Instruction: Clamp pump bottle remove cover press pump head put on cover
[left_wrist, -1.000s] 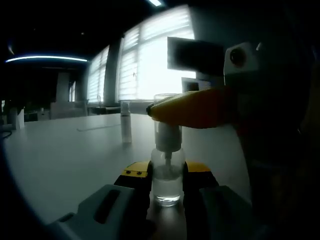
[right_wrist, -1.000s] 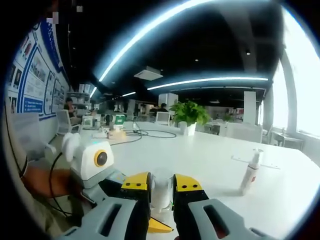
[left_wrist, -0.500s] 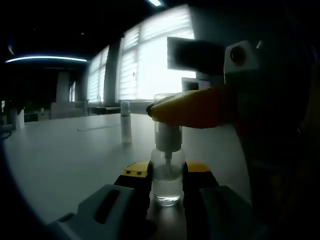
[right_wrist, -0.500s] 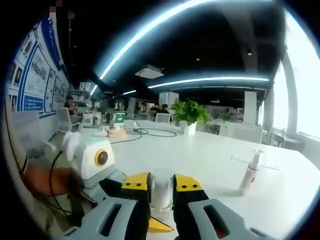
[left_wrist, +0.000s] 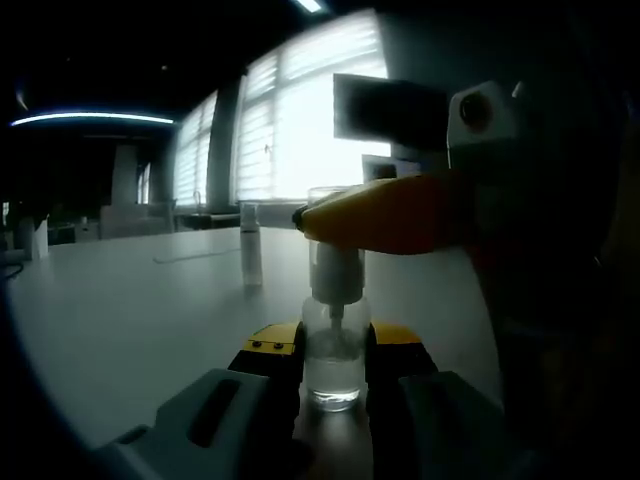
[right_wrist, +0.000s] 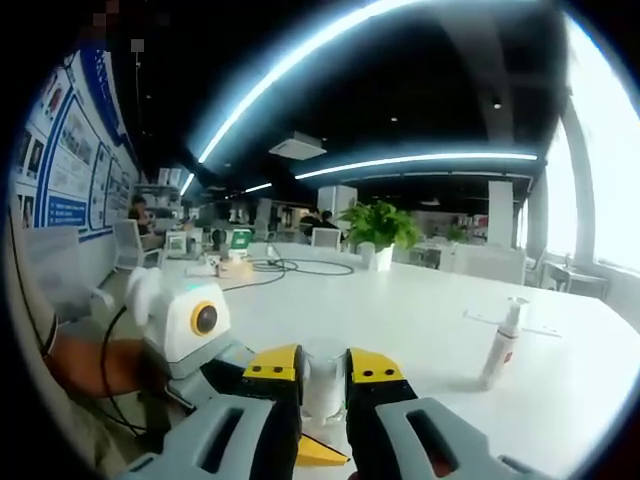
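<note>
A small clear pump bottle (left_wrist: 334, 375) with a little liquid stands upright on the white table (left_wrist: 130, 300), and my left gripper (left_wrist: 333, 341) is shut on its body. Its white pump collar (left_wrist: 335, 275) rises above the jaws. From the right of the left gripper view comes my right gripper (left_wrist: 312, 216), its yellow jaws closed around the clear cover (left_wrist: 328, 196) at the bottle's top. In the right gripper view the right gripper (right_wrist: 322, 368) is shut on that clear cover (right_wrist: 322, 382), with the left gripper (right_wrist: 222, 368) low on the left.
A slim white spray bottle (left_wrist: 252, 256) (right_wrist: 499, 350) stands further off on the table, beside a flat strip (left_wrist: 195, 255). A person's arm (right_wrist: 90, 365) is at the left. Bright windows (left_wrist: 300, 110), a potted plant (right_wrist: 380, 230) and cables (right_wrist: 290, 266) lie beyond.
</note>
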